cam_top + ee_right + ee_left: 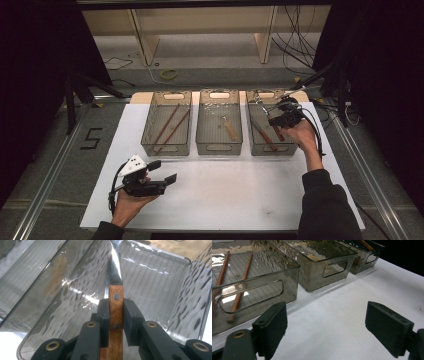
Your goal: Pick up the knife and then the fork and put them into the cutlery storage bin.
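While the table point(220, 195) was seen from the high view, three smoky clear bins were lined up on its white sheet: the left bin point(166, 123) had two wooden chopsticks point(170, 125) laid in it, the middle bin point(219, 122) a single wooden-handled utensil point(230, 129), and the right bin point(270, 125) a couple more handled pieces. The right gripper point(284, 118) was held over that right bin, and the left gripper point(161, 171) was parked near the front of the sheet, well apart from the bins. From the left gripper view, its jaws were spread wide with nothing but white sheet between them, the left bin just ahead. From the right gripper view, the jaws were clamped tight on the riveted wooden handle of a knife point(115, 302), its shiny blade pointed down into the right bin.
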The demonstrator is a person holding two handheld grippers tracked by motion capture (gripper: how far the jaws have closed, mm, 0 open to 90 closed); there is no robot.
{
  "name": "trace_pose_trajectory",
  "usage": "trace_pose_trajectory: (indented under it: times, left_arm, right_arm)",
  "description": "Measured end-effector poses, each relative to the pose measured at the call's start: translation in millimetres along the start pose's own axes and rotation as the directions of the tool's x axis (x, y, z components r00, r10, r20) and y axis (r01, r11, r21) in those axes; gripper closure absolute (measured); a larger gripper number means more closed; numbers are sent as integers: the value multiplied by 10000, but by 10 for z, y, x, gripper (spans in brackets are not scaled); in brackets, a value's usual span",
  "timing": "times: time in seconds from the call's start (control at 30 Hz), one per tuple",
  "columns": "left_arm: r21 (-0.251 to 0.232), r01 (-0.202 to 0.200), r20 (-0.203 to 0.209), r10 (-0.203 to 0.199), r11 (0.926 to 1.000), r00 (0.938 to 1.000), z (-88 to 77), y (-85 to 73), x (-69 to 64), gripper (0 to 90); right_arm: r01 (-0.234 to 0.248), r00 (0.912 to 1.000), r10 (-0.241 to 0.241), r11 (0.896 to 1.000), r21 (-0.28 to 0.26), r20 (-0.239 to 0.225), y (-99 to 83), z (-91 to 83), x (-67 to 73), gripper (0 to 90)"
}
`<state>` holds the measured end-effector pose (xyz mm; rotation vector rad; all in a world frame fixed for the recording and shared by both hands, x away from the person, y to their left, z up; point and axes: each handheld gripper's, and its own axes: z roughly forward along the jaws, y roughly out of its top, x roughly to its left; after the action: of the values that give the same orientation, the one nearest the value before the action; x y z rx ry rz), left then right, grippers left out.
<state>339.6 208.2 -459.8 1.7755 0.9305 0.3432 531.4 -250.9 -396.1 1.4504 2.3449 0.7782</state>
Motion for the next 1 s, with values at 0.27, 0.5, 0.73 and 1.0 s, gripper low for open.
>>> trace_pose_trajectory:
  times: [0.27, 0.5, 0.73, 1.0]
  left_arm:
    - [2, 4, 3, -4, 10000, 10000, 1, 0, 0, 173]
    - [-1, 7, 3, -7, 10000, 10000, 2, 0, 1, 173]
    - [-9, 32, 4, -32, 10000, 10000, 2, -1, 1, 172]
    - [-3, 24, -1, -24, 10000, 10000, 3, 0, 2, 170]
  right_arm:
    - [42, 10000, -42, 9997, 237, -8, -25, 55, 0, 772]
    - [60, 10000, -57, 9990, 440, -59, -34, 87, -9, 771]
    - [-33, 9999, 42, 9981, 616, -147, -16, 111, -2, 668]
    - [-378, 9984, 392, 9987, 338, -419, -3, 52, -26, 563]
